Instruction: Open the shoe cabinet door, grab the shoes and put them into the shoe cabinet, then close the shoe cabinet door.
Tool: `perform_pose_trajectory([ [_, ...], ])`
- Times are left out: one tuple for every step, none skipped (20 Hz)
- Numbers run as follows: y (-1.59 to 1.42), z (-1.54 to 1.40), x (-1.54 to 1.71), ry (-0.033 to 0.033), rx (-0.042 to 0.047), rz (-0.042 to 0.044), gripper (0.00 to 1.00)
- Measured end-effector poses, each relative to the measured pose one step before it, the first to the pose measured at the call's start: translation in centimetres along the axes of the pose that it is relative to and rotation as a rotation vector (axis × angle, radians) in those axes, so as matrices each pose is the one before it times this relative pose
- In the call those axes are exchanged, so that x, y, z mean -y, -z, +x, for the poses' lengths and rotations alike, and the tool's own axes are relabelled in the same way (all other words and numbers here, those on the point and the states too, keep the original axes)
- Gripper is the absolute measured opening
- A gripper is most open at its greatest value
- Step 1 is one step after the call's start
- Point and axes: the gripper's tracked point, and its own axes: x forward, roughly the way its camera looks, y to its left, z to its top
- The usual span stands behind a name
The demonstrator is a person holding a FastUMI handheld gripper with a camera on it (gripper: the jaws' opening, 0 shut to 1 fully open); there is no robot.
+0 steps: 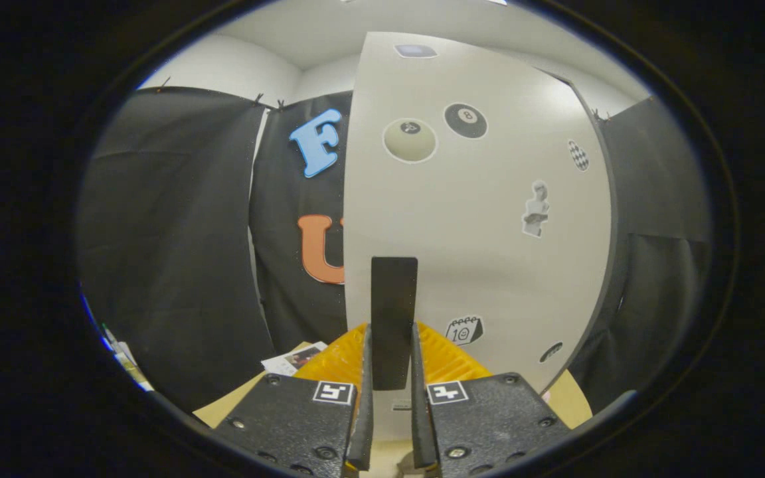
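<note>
The shoe cabinet's white door (482, 219) rises right in front of me, covered with several stickers. Its flat black handle (394, 299) stands upright on the door, and its lower end sits between my two fingers. My gripper (392, 345) is shut on that handle, with the yellow finger pads (346, 355) pressed against both of its sides. The door's left edge stands free against the booth wall, so the door looks swung partly out. No shoes are visible.
Black cloth walls close in on the left and right. A tan surface (236, 401) lies low beside my fingers, with a printed paper (293, 358) on it at the left. A dark cabinet edge (611, 265) runs down the door's right side.
</note>
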Motion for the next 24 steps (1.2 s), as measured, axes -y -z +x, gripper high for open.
perform_pose_trajectory([
  [0.124,-0.118,0.083,-0.00546,0.00080,0.00240,0.27],
  [-0.039,-0.244,0.161,-0.00125,-0.00041,0.00010,0.26],
  [0.049,-0.177,0.097,0.00382,0.00034,-0.00391,0.26],
  [-0.034,-0.323,-0.356,-0.01522,0.00088,0.00205,0.25],
  [0.040,-0.983,1.250,0.07201,0.00942,-0.02749,0.23],
  [-0.956,0.159,3.447,0.11458,0.07661,-0.07230,0.13],
  [0.416,-0.092,2.005,0.01824,-0.03015,-0.01712,0.04],
  [0.166,-0.486,0.079,-0.06560,-0.01943,0.10170,0.04],
  [0.928,0.727,-0.267,-0.02591,-0.04461,0.04470,0.04],
  [0.622,-0.039,0.874,0.01209,-0.02763,0.00102,0.05],
  [0.002,0.443,-0.322,0.01469,0.00149,0.00051,0.05],
  [0.113,0.337,-0.591,-0.00177,-0.00214,-0.00443,0.05],
  [0.251,0.251,-0.602,-0.00431,-0.00110,-0.00663,0.05],
  [-0.203,0.165,-0.418,-0.00344,-0.00147,-0.00870,0.05],
  [-0.064,-0.042,-0.309,-0.00800,0.00094,-0.00985,0.05],
  [-0.223,0.019,-0.321,-0.00155,0.00545,-0.00602,0.05],
  [-0.102,-0.184,-0.350,-0.00672,0.00462,-0.00355,0.05],
  [-0.344,0.159,-0.439,-0.00565,0.00559,-0.00149,0.05],
  [-0.418,0.275,-0.279,-0.00095,0.00642,-0.00274,0.05],
  [-0.517,0.277,-0.385,0.00069,0.00273,-0.00682,0.05],
  [-0.143,0.435,-0.400,0.00103,0.00142,-0.00377,0.05],
  [-0.283,0.290,-0.543,-0.01496,0.00261,-0.00195,0.20],
  [-0.272,0.452,-0.621,-0.01284,-0.00019,0.00227,0.37],
  [-0.151,0.713,-0.446,-0.00588,-0.00396,-0.00148,0.54],
])
